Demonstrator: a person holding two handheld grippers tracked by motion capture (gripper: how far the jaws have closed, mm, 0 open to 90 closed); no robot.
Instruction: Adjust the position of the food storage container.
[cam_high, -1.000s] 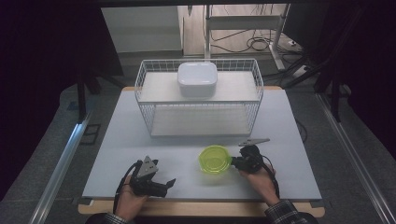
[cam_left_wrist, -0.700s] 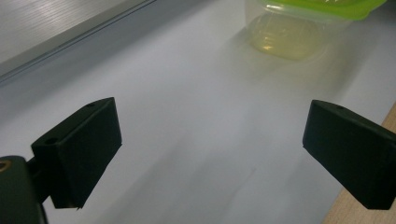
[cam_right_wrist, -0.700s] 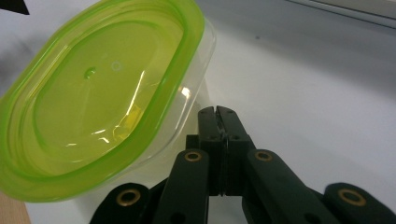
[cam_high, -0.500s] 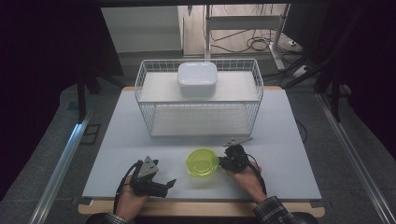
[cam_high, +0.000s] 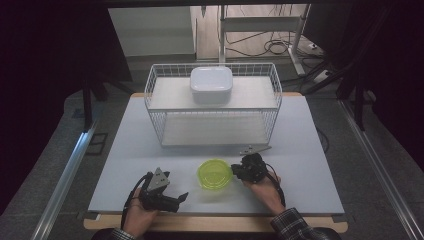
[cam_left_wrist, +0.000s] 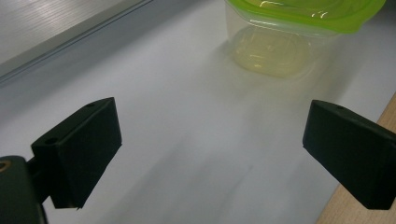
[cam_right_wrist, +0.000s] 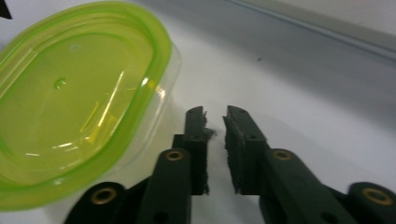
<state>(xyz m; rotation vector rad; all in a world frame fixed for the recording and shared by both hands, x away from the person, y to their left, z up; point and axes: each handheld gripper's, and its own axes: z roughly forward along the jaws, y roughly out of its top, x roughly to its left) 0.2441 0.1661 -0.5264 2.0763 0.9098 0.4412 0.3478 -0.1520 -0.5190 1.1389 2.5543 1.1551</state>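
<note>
A clear tub with a lime-green lid (cam_high: 215, 174) stands near the front middle of the white table (cam_high: 310, 150). My right gripper (cam_high: 237, 172) rests on the table at the tub's right side, pointing left at it. In the right gripper view its jaws (cam_right_wrist: 215, 116) are shut with only a sliver between them and hold nothing, and the tub (cam_right_wrist: 79, 98) lies just to their left. My left gripper (cam_high: 179, 199) lies at the front left, pointing right. Its jaws (cam_left_wrist: 210, 149) stand wide open and empty, with the tub (cam_left_wrist: 299, 28) some way ahead.
A white wire two-shelf rack (cam_high: 160, 125) stands at the back middle of the table, with a white lidded box (cam_high: 211, 85) on its upper shelf. The wooden front edge of the table (cam_high: 210, 223) runs just below both hands.
The right gripper slid left along the table and the green-lidded tub moved left with it, then both came to rest. The left gripper has stayed put.
</note>
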